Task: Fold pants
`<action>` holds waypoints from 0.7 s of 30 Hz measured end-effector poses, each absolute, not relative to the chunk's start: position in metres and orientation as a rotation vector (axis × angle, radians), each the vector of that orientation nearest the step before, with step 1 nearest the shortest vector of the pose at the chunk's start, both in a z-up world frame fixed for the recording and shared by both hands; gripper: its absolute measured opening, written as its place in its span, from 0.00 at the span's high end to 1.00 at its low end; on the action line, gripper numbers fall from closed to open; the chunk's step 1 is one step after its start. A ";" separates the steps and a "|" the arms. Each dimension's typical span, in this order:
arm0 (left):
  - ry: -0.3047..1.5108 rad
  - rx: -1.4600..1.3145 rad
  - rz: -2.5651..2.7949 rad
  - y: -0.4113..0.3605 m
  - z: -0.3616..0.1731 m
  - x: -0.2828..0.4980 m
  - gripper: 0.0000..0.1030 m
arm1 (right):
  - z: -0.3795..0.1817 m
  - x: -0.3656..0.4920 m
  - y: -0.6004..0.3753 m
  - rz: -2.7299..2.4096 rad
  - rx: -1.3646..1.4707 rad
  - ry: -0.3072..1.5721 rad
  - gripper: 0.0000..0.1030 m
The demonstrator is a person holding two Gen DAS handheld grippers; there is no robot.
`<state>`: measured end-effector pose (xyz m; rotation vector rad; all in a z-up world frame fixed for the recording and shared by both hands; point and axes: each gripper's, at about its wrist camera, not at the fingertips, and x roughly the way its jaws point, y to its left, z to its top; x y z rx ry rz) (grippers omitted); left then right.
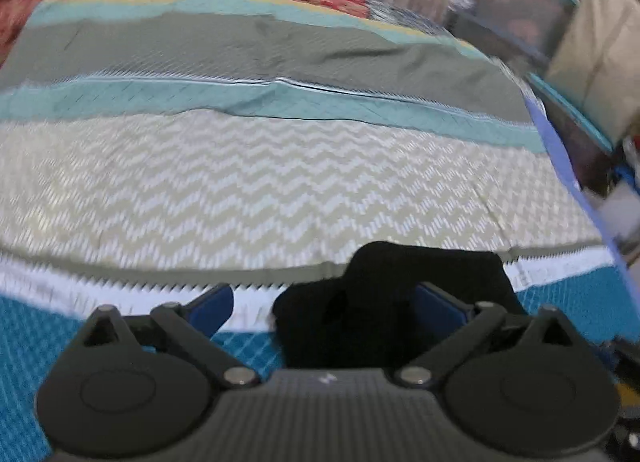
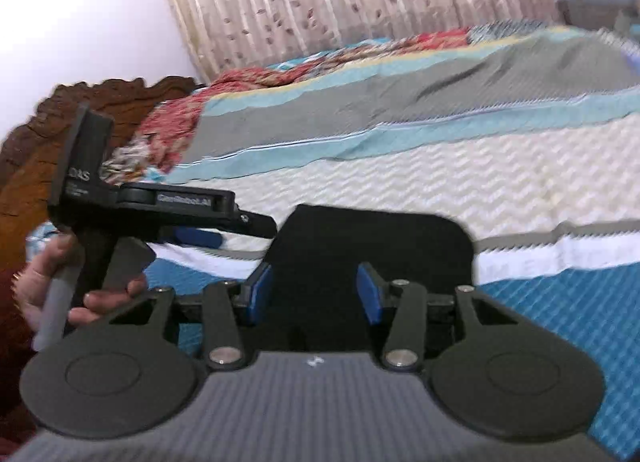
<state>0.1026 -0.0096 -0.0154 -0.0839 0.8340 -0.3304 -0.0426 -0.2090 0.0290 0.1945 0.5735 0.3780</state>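
We see soft, limp black pants (image 2: 372,246) lower centre on the bed (image 2: 500,177); left gripper (image 1: 320,302) spread wide, right gripper (image 2: 316,290) half apart, neither clamping; best grabbed at a folded edge.

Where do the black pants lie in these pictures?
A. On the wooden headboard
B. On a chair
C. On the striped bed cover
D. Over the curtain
C: the black pants lie folded flat on the striped bed cover, between the headboard and the bed's far end.

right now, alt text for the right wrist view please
A folded black pants bundle lies on a striped bedspread between the right tool's open blue pads. At left, a hand holds the left tool.
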 end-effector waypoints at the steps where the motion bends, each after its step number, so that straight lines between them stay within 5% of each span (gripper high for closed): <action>1: 0.847 -0.077 -0.333 -0.016 -0.018 0.108 0.25 | 0.025 -0.042 -0.211 0.339 0.187 0.581 0.50; 2: 0.868 -0.085 -0.351 -0.020 -0.022 0.114 0.38 | 0.018 -0.038 -0.216 0.300 0.198 0.603 0.50; 4: 0.926 -0.135 -0.419 -0.024 -0.031 0.122 0.83 | 0.003 -0.029 -0.225 0.238 0.237 0.655 0.50; 12: 0.821 -0.234 -0.369 0.018 -0.016 0.093 0.88 | 0.001 -0.026 -0.199 0.258 0.183 0.659 0.54; 21: 0.902 -0.087 -0.275 -0.007 -0.062 0.106 0.88 | -0.021 -0.013 -0.189 0.234 0.104 0.703 0.51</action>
